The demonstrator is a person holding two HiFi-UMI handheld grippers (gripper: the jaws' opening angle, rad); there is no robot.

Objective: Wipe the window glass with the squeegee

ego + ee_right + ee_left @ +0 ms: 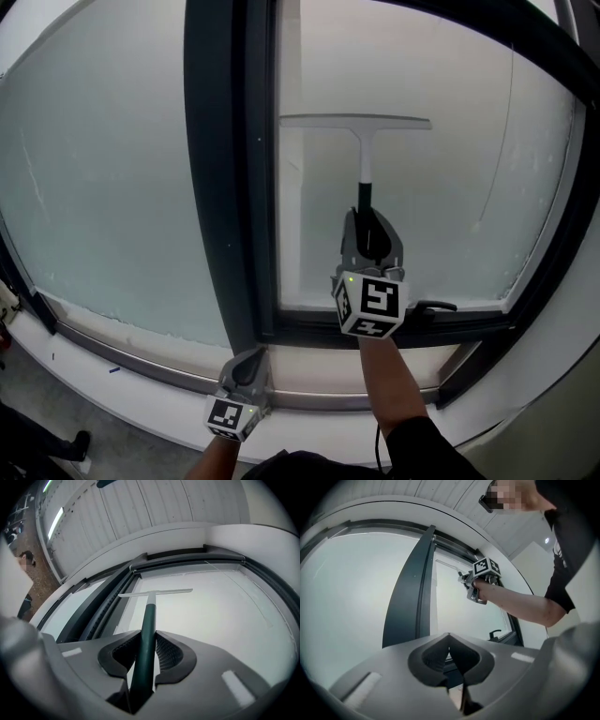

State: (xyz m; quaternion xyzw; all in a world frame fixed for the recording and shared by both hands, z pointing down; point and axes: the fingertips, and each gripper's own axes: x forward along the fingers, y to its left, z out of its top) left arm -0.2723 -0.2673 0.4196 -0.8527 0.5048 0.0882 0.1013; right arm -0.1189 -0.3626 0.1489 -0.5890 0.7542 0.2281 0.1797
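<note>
Office-like interior: big dark-framed window (450, 187), panelled ceiling (140, 508).

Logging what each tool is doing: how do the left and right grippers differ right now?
The right gripper is shut on the squeegee by its handle; the left gripper is shut on nothing. The right is up at the glass; the left sits low by the sill. Both carry marker cubes.
</note>
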